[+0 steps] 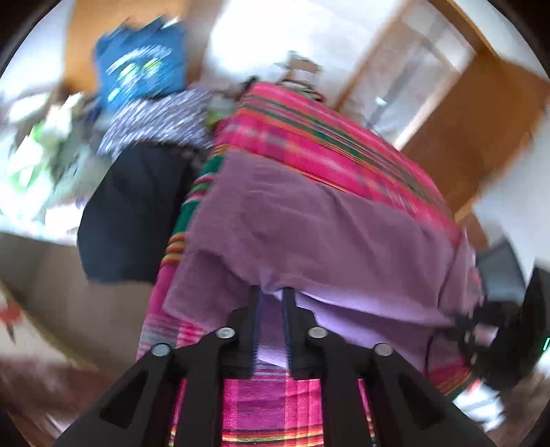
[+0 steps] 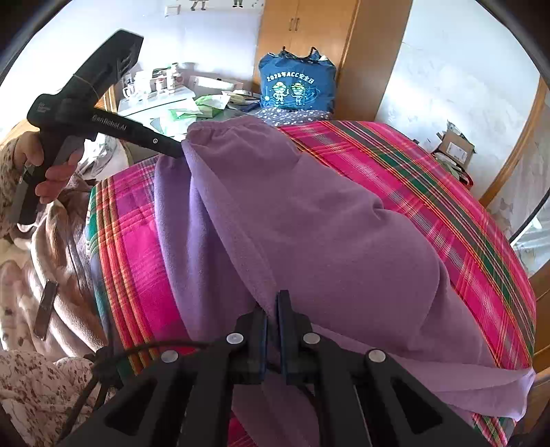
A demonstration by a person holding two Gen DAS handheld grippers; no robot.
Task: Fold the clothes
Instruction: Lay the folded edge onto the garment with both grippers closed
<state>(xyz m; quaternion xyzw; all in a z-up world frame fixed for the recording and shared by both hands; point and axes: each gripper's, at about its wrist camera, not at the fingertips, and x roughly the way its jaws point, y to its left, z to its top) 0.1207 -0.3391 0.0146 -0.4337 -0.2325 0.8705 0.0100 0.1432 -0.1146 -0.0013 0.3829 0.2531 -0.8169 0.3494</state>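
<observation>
A purple garment with an elastic waistband lies folded lengthwise on a pink plaid cover. My right gripper is at the garment's near end, shut on a fold of the purple cloth. A hand holds my left gripper at the far end, its tips against the waistband edge. In the blurred left wrist view my left gripper has its jaws a little apart, with the purple garment lying at and under the tips, not pinched. The right gripper shows as a black blur at the garment's other end.
A dark navy cloth and a dotted cloth lie beyond the garment. A blue printed bag stands by a wooden wardrobe. A cluttered table is behind, a cardboard box to the right, a beige quilt to the left.
</observation>
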